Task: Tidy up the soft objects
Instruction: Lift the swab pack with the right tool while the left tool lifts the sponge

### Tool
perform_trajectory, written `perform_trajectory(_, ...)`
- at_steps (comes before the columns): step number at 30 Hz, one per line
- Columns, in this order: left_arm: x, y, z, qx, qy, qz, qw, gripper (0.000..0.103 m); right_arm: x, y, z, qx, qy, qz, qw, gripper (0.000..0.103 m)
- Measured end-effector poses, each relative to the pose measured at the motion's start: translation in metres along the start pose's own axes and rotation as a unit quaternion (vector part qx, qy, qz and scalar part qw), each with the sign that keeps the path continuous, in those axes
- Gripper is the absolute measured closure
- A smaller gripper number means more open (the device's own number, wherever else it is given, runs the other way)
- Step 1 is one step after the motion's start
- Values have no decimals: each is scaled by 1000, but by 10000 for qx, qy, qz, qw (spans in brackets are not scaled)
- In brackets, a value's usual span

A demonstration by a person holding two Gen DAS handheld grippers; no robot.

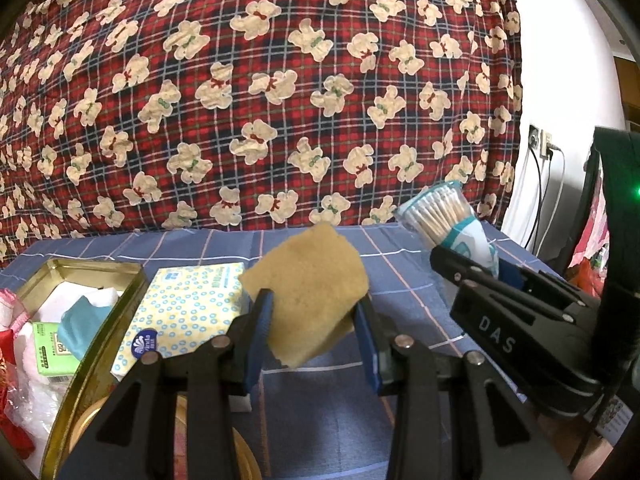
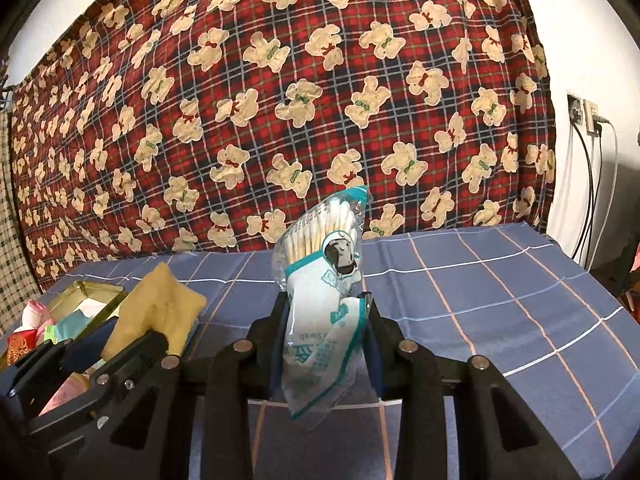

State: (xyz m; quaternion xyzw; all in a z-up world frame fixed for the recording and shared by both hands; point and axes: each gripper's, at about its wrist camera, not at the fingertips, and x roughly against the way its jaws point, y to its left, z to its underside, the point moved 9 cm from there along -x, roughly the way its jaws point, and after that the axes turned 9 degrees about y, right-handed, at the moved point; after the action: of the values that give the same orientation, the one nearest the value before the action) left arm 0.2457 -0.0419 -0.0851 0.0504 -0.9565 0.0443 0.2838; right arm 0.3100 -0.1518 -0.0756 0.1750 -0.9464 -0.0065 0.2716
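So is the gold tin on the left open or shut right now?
Open. The gold tin has no lid on it; its inside shows, holding a teal packet and a green packet. A lid cannot be told apart.

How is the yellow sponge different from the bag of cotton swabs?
The sponge is a plain tan, bendy sheet; the cotton swab bag is clear plastic with teal and white printing. The left tongs hold the sponge; the right tongs hold the bag. Both are pinched between tongs above the blue checked cloth.

The sponge point(image 1: 308, 292) looks porous and matt. The swab bag point(image 2: 324, 304) is glossy clear plastic; the tin point(image 1: 86, 276) is shiny gold metal on woven checked cloth point(image 2: 500, 304).
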Motion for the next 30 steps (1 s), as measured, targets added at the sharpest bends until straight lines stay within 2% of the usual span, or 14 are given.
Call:
perform_trajectory(16,7,5,-4,-17,-227,-185,9996,65,10,6,-2,198,-267,93,9994,67)
perform_trajectory(30,12,10,-5,10,-330,-269,9991,64,11,5,-4,157,-299,96,9994,67)
